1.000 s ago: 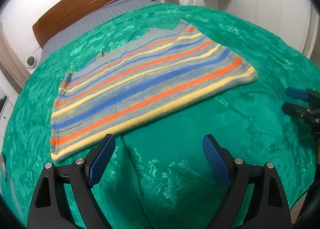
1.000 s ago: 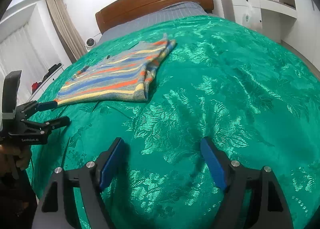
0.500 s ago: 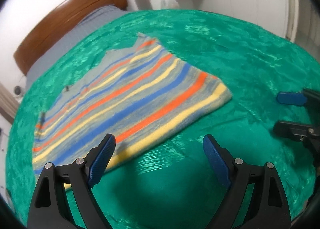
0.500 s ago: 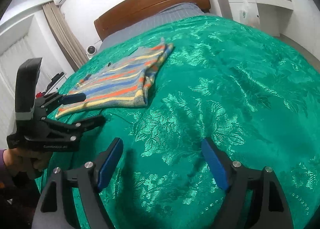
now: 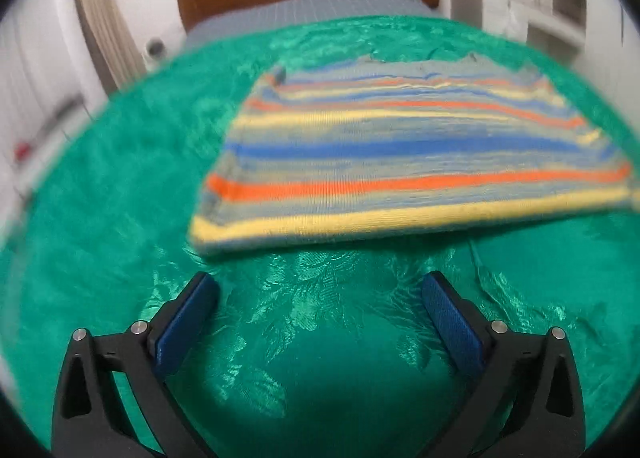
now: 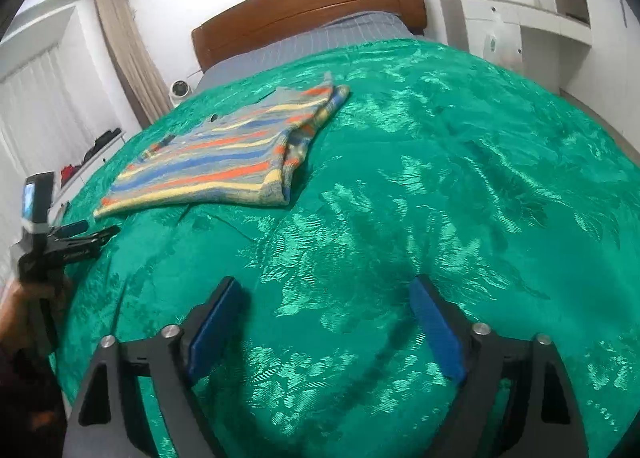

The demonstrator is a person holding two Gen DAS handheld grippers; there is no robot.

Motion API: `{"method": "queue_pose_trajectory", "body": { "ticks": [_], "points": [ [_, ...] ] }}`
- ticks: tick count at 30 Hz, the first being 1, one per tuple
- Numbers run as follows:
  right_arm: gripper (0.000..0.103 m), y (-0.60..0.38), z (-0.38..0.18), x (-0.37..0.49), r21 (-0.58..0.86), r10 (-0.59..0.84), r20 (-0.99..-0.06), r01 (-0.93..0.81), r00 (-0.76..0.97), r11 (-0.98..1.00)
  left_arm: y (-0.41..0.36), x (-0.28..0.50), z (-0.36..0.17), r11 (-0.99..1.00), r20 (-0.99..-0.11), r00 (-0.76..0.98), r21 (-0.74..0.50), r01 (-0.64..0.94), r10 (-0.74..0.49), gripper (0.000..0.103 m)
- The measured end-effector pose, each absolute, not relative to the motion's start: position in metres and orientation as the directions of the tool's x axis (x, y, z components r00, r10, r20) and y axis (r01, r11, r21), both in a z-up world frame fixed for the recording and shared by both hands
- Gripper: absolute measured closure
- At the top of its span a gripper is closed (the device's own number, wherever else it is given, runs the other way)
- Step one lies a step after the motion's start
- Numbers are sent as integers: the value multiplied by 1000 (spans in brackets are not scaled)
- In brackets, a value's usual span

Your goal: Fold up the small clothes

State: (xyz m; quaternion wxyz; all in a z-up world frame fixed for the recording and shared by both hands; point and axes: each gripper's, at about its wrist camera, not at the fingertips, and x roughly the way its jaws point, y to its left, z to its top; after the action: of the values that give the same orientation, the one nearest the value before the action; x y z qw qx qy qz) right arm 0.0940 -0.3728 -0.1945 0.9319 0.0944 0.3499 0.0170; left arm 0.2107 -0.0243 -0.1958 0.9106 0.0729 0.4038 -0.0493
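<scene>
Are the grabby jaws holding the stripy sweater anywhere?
No, nothing is held. The left gripper and the right gripper both have open jaws over the green bedspread. The striped sweater lies untouched.

My left wrist view is smeared with motion blur, worst from 9 to 11 o'clock, where the wall and curtain (image 5: 102, 24) run into streaks; the striped sweater (image 5: 404, 162) is soft too. My right wrist view is sharp. Both are evenly bright. The green bedspread (image 6: 460, 162) throws shiny glare patches across its weave. Soft shadows sit below each gripper at 6 o'clock. Fisheye bending curves the headboard (image 6: 308, 6), and both frames have black corners.
</scene>
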Motion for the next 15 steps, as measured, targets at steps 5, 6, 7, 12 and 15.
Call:
{"method": "queue_pose_trajectory", "body": {
  "ticks": [5,6,7,12,15],
  "points": [
    [9,-364,-198,94,135,70,-645,23,761,991,-23,204,-197,985,-711,702,84,149,-45,0],
    [9,-366,-199,94,144,76,-642,23,763,989,-23,201,-198,985,-701,712,86,147,-45,0],
    [9,-366,-199,94,149,79,-641,23,764,989,-23,200,-198,986,-695,717,81,147,-50,0],
    [8,-364,-200,94,134,63,-639,30,766,990,-13,210,-200,986,-712,693,11,168,-110,0],
    [8,-363,-200,95,125,54,-640,35,766,991,3,205,-193,978,-717,670,-87,190,-194,0]
  ]
}}
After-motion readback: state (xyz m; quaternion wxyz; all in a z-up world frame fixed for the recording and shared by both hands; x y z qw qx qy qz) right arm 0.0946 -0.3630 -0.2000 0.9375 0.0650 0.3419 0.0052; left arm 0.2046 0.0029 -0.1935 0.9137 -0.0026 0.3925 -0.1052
